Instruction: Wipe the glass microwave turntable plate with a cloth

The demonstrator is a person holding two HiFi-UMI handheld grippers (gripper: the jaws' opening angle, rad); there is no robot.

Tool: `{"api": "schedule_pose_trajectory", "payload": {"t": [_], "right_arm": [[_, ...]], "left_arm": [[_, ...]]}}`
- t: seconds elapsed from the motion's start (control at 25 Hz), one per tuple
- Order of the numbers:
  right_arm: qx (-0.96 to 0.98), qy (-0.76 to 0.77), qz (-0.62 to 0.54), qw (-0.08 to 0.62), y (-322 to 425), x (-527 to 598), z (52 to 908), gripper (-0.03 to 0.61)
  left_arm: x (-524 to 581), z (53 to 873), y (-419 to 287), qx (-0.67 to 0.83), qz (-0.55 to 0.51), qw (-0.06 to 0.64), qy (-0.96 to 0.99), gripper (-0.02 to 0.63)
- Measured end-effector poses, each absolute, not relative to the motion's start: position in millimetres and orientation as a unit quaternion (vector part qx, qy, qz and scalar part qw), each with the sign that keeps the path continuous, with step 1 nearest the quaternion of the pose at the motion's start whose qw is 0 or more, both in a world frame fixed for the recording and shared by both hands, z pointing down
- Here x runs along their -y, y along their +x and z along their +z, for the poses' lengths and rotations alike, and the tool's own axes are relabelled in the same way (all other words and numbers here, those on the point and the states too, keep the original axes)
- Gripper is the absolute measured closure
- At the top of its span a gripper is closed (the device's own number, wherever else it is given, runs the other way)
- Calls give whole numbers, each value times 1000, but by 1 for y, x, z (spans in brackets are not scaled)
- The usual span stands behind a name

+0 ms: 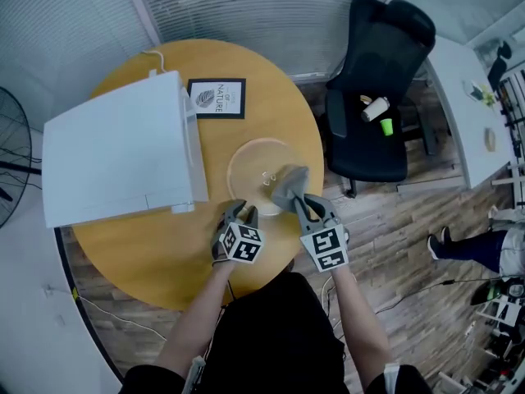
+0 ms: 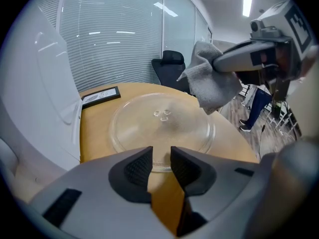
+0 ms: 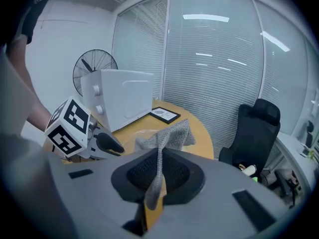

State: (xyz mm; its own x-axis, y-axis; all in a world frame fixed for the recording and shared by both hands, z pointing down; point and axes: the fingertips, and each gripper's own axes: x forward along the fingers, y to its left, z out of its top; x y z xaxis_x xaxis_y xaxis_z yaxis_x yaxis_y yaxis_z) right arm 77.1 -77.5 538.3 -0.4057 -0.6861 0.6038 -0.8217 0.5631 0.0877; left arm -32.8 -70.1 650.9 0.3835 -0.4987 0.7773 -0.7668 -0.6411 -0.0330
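Note:
The round glass turntable plate [image 1: 261, 161] lies flat on the wooden table [image 1: 164, 253], right of the microwave. My right gripper [image 1: 305, 206] is shut on a grey cloth [image 1: 288, 186], which hangs over the plate's near right part. In the left gripper view the cloth [image 2: 212, 81] looks lifted above the plate [image 2: 162, 126]. My left gripper [image 1: 243, 213] sits at the plate's near rim, its jaws [image 2: 161, 166] a narrow gap apart with nothing between them. In the right gripper view the cloth [image 3: 169, 136] runs up from between the jaws.
A white microwave [image 1: 115, 150] fills the table's left side. A black-framed card [image 1: 217, 98] lies at the back. A black office chair [image 1: 377, 97] with small items on its seat stands to the right, beside a white desk [image 1: 472, 105]. A fan [image 1: 12, 158] stands far left.

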Motion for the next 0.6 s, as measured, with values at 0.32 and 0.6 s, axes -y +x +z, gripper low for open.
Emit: {"api": "schedule_pose_trajectory", "payload": {"t": [0.32,0.6], "right_arm": [[837,465,98,272,92,64,511,555],[854,463,81,222,108,41,468,555]], "left_arm": [[73,621,-25,406,377,127,822,506],[57,550,-12,450,319,108,827,514]]}}
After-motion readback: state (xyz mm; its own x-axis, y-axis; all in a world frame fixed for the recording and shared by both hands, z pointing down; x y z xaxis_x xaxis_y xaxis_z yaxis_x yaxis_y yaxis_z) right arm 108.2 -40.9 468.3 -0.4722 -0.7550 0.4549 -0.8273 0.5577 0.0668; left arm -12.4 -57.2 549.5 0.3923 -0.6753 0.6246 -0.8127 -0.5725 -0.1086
